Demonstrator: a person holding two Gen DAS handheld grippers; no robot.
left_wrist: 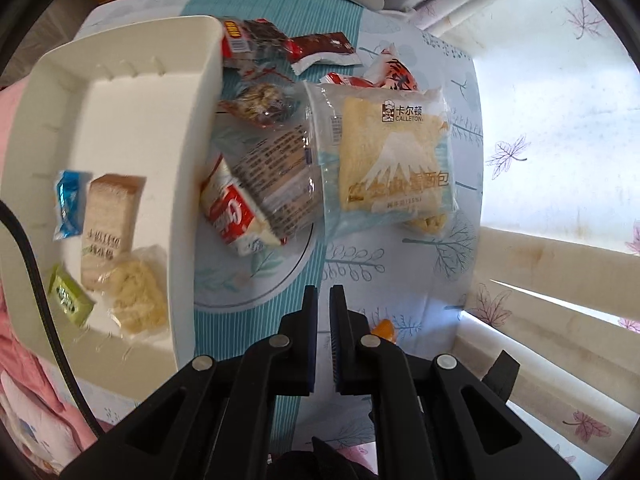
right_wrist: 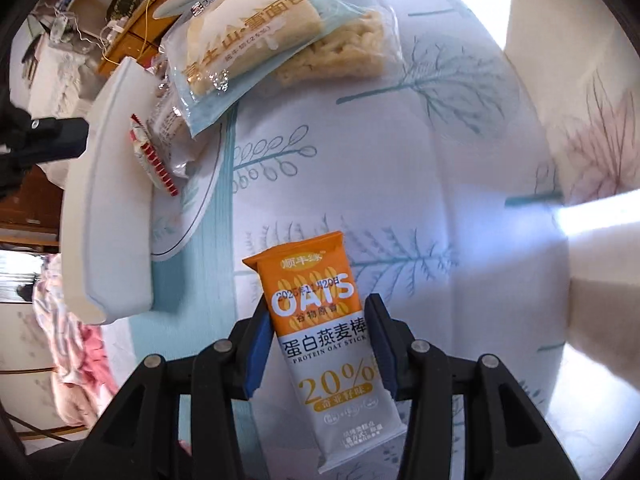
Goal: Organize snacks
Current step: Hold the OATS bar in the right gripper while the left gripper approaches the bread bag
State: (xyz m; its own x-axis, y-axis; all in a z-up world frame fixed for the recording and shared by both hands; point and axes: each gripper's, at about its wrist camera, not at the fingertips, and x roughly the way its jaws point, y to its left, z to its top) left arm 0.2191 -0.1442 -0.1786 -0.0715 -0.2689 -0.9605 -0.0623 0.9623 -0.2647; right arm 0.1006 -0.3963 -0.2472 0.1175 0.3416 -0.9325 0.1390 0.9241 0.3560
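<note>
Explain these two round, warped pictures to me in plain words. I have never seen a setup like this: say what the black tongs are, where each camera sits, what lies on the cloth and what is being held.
There is no robot here. A person holds one pair of black tongs in each hand, and a wide-angle camera on each looks forward along its two fingers, which bends the picture round.

The left camera shows the left tongs shut with nothing between them. Beneath lies a leaf-patterned tablecloth. On it stands a white bin that already holds several small wrapped snacks, such as a blue packet. Beside the bin lies a loose pile of snacks, the largest a bread packet with a mountain printed on it.

The right camera shows the right tongs closed on an orange and white oat bar, with the same bread packet farther off.
</note>
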